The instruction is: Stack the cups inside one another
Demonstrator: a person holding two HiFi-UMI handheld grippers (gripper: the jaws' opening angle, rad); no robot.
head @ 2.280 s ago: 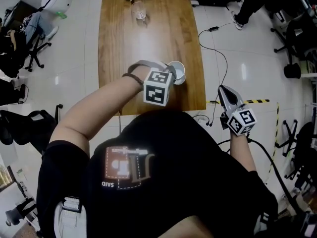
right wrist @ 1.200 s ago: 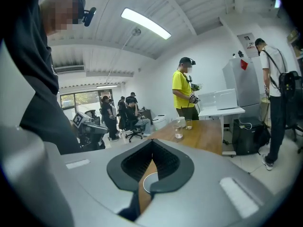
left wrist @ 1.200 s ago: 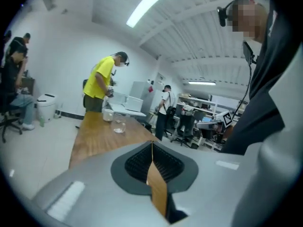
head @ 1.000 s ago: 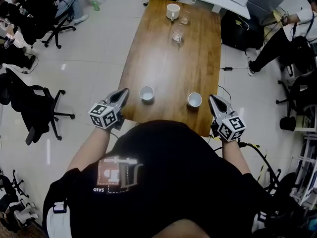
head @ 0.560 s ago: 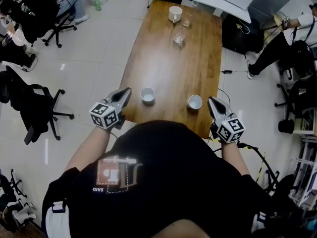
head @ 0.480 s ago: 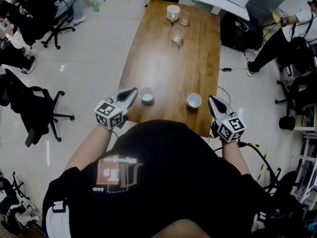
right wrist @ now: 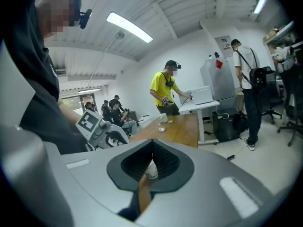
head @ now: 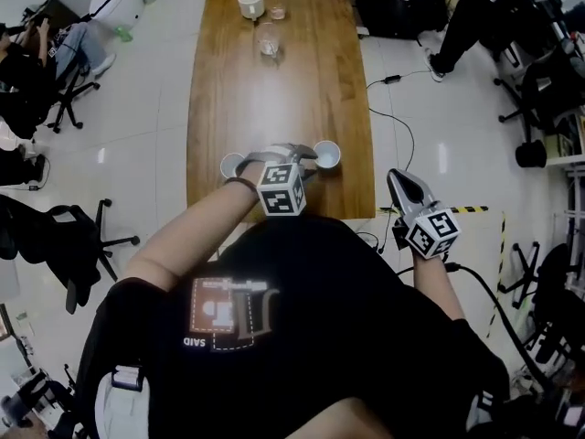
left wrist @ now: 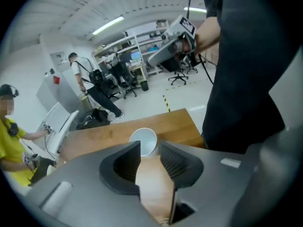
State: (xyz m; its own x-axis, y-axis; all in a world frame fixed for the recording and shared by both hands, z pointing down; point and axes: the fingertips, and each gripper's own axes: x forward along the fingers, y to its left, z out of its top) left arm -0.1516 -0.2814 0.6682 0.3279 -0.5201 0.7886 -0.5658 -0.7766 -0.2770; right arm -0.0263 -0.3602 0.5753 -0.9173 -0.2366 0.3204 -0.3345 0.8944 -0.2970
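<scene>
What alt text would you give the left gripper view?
The left tool, whose jaws have just been opening and grip nothing, points at a white cup standing on a wooden table. The right tool is held up in the background.

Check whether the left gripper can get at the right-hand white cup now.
Probably yes. The left gripper has just been opening its jaws, nothing between them, and the cup stands on the table just beyond them, unobstructed.

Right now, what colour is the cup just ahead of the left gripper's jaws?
White. The cup shows best in the left gripper view, standing on the wooden table.
</scene>
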